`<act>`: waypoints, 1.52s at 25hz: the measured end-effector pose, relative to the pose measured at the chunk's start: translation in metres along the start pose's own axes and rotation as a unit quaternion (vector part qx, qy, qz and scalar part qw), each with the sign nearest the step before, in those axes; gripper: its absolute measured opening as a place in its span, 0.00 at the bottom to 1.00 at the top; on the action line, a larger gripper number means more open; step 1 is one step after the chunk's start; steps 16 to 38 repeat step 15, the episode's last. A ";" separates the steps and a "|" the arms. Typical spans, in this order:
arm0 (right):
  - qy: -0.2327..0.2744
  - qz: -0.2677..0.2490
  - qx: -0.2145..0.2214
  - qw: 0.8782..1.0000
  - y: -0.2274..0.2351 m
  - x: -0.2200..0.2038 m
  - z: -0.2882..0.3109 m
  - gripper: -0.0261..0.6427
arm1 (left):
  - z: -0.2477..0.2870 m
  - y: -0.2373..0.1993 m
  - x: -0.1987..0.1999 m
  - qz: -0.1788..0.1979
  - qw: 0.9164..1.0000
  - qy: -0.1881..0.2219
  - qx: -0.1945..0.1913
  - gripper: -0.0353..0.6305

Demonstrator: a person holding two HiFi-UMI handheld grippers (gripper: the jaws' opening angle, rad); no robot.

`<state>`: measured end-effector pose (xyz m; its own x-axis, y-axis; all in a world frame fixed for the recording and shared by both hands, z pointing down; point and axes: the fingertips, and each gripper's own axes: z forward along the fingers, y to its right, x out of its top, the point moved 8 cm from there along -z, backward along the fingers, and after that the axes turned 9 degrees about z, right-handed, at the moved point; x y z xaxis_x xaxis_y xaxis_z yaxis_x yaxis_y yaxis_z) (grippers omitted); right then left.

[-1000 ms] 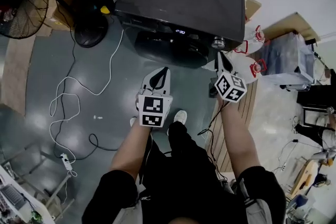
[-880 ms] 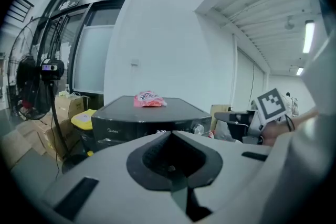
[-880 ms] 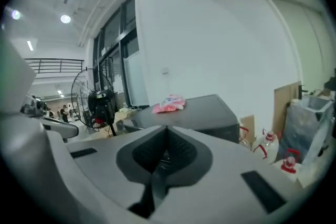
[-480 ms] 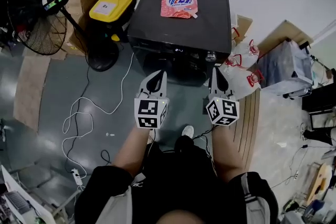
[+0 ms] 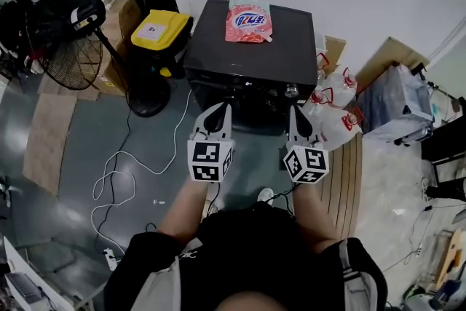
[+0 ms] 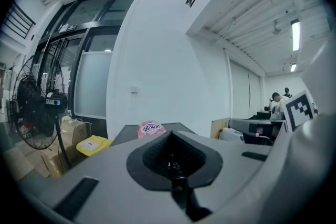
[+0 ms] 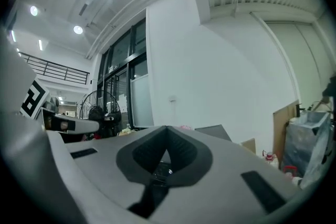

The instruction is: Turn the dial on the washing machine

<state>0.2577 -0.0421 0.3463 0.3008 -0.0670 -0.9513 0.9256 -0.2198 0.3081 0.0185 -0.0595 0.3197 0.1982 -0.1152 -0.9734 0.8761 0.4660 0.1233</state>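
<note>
Washing machine (image 5: 251, 47): black, box-shaped, standing on the grey floor (image 5: 95, 120) with its back to the white wall, seen from above and in front. Dial (image 5: 292, 90): small, round, silvery knob at the right end of the front control strip, just under the top edge; markings too small to read. A pink-and-red detergent pouch (image 5: 248, 20) lies flat on the machine's lid near the back. Left gripper (image 5: 222, 110) and right gripper (image 5: 293, 111) are held side by side in front of the machine, both pointing toward it and well short of its front. Each has its jaws closed together with nothing between them; the right one lines up roughly with the dial, apart from it. Left of the machine: a yellow-lidded box (image 5: 154, 31) just beside it, cardboard boxes behind that, and a black pedestal fan (image 5: 69, 40) further left, its round base near the machine's front corner. A white cable (image 5: 120, 164) loops across the floor on the left. Right of the machine: clear plastic bags with red handles (image 5: 336, 111), wooden planks (image 5: 344, 171) on the floor, and a plastic-wrapped crate (image 5: 397, 102). Nothing stands between the grippers and the dial.
</note>
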 end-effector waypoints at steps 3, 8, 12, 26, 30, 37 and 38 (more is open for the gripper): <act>-0.004 0.000 0.002 1.000 -0.002 -0.002 0.002 0.04 | 0.001 -0.005 0.001 0.000 1.000 0.001 0.004 0.07; -0.010 -0.001 0.004 1.000 -0.001 -0.004 0.003 0.04 | 0.001 -0.007 -0.001 -0.003 1.000 -0.005 0.010 0.07; -0.008 -0.003 0.001 1.000 0.001 -0.003 0.005 0.04 | 0.002 -0.007 -0.001 -0.002 1.000 -0.009 0.009 0.07; -0.008 -0.004 0.002 1.000 0.002 -0.003 0.007 0.04 | 0.003 -0.006 -0.001 -0.002 1.000 -0.010 0.009 0.07; -0.008 -0.004 0.002 1.000 0.002 -0.003 0.007 0.04 | 0.003 -0.006 -0.001 -0.002 1.000 -0.010 0.009 0.07; -0.008 -0.004 0.002 1.000 0.002 -0.003 0.007 0.04 | 0.003 -0.006 -0.001 -0.002 1.000 -0.010 0.009 0.07; -0.008 -0.004 0.002 1.000 0.002 -0.003 0.007 0.04 | 0.003 -0.006 -0.001 -0.002 1.000 -0.010 0.009 0.07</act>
